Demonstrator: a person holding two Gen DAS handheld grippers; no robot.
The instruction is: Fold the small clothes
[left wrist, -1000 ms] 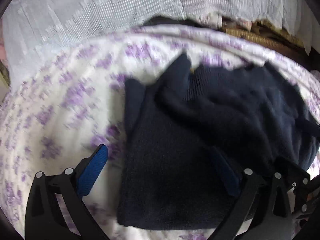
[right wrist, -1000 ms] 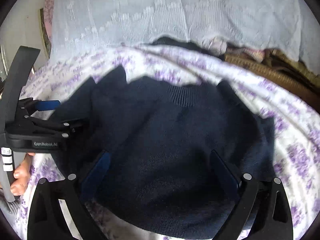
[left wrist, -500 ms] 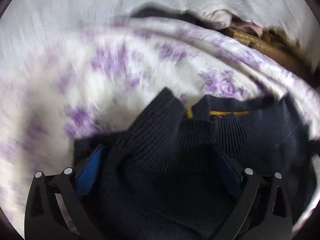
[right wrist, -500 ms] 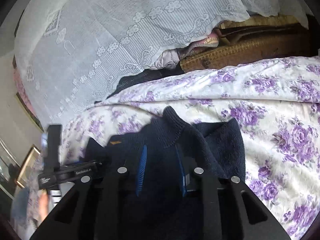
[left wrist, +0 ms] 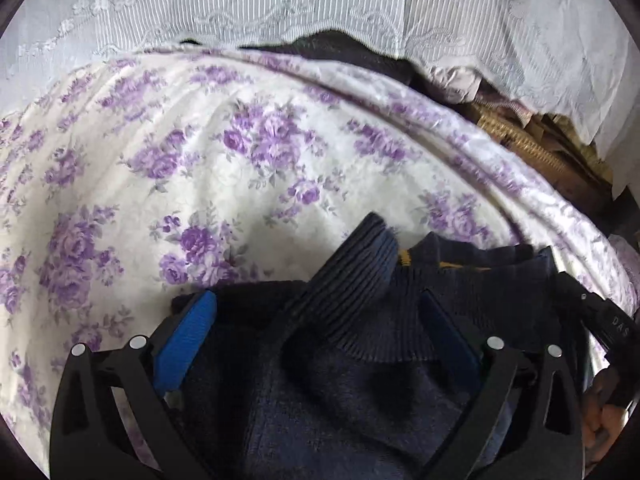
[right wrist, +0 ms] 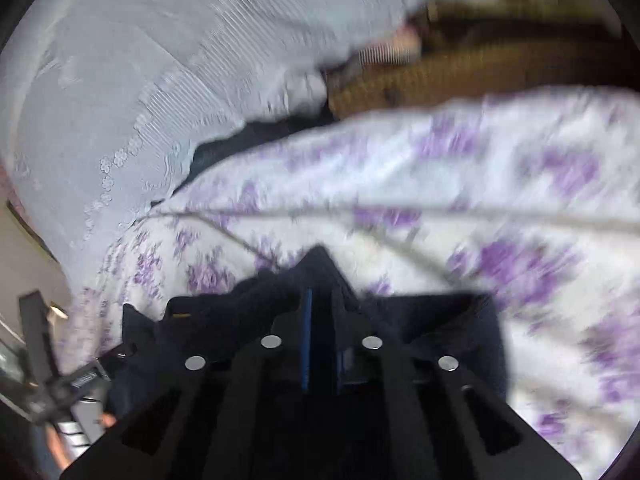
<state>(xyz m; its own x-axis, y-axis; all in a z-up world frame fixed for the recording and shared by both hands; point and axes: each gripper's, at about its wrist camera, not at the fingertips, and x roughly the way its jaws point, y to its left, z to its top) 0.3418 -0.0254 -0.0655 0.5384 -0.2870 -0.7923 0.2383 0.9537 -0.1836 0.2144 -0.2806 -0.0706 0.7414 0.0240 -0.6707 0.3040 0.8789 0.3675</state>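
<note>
Here the right tool (right wrist: 320,320) is clamped on a fold of the navy sweater (left wrist: 360,380), while the left tool (left wrist: 316,344) stands wide apart over its ribbed cuff. The sweater lies on the purple-flowered bedspread (left wrist: 200,160), below white lace fabric (left wrist: 280,8).

Letters on the right gripper (left wrist: 612,330), seen at the right edge of the left wrist view, just beside the navy sweater (left wrist: 360,380): "DAS", white capitals on the black body; whatever follows is cut off by the edge of the view.

Label on the left gripper (right wrist: 86,378), seen at the lower left of the right wrist view, just beside the navy sweater: a short line of white print on the black body, too blurred to read.

Yellow mark inside the navy sweater's collar, left wrist view: a strip of colour only, no letters legible.
</note>
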